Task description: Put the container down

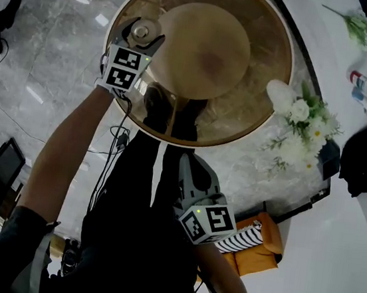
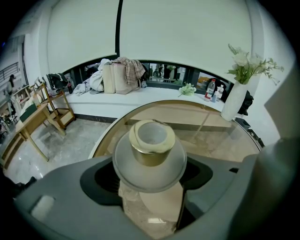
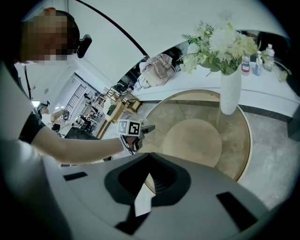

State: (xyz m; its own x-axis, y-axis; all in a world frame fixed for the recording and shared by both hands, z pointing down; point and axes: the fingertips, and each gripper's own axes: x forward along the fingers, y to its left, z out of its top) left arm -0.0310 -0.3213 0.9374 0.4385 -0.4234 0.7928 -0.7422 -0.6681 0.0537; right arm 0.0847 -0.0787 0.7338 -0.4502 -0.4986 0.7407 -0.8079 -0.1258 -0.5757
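Round gold-rimmed glass bench (image 1: 264, 66) w/ beige disc base (image 1: 203, 44) is seen from above, grey marble floor (image 1: 43, 43) around it. Frosted white container w/ gold neck (image 2: 149, 159) is gripped upright in left tongs (image 1: 141, 36), jaws closed on its body from both sides, over bench's left edge; contact w/ glass can't be told. Right tongs (image 3: 147, 180) are held off bench's near edge, jaws together, nothing gripped. White vase of white flowers (image 1: 290, 99) is stood at right edge.
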